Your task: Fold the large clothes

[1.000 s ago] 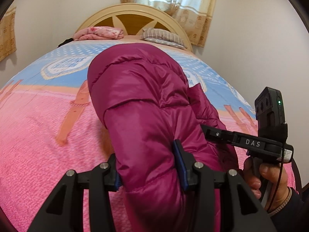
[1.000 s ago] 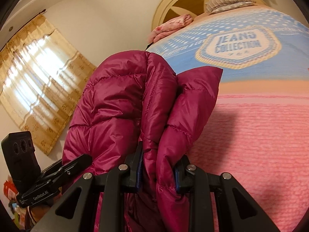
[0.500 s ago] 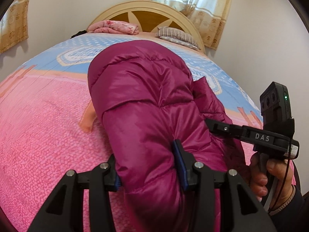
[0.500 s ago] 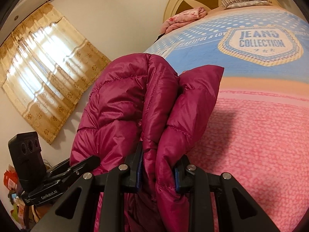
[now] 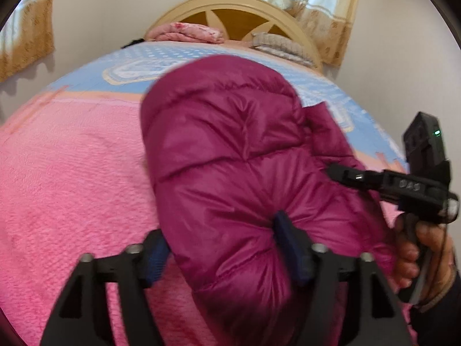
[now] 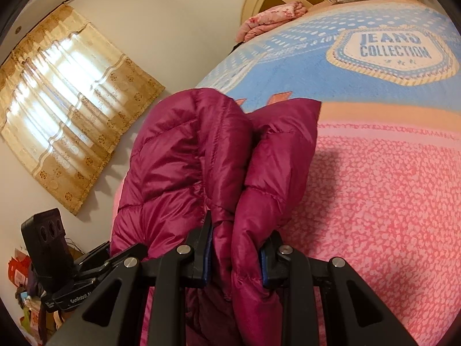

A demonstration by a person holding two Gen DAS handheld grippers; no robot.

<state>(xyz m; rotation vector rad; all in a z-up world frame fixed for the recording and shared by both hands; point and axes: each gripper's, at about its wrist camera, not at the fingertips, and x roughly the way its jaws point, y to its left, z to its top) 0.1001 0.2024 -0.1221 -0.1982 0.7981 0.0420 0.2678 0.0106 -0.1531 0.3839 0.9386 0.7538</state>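
A magenta puffer jacket [image 5: 230,158] is bunched up over the pink and blue bed cover [image 5: 72,187]. My left gripper [image 5: 222,253] has a thick roll of the jacket between its jaws, which are opening. Its right pad still dents the fabric, while the left pad sits at the roll's edge. In the right wrist view, my right gripper [image 6: 236,256] is shut on two folded layers of the jacket [image 6: 187,158], held above the bed cover [image 6: 389,201]. A hand [image 5: 417,253] grips the right tool's handle at the jacket's right side.
The wooden headboard [image 5: 236,14], a folded pink blanket [image 5: 196,31] and a striped pillow [image 5: 279,43] lie at the far end of the bed. Curtains [image 6: 72,115] hang on the left wall. Clutter [image 6: 17,274] stands on the floor beside the bed.
Both grippers have sunk toward the bed with the jacket. The left jaws have spread wider around the roll. The right grip is unchanged.
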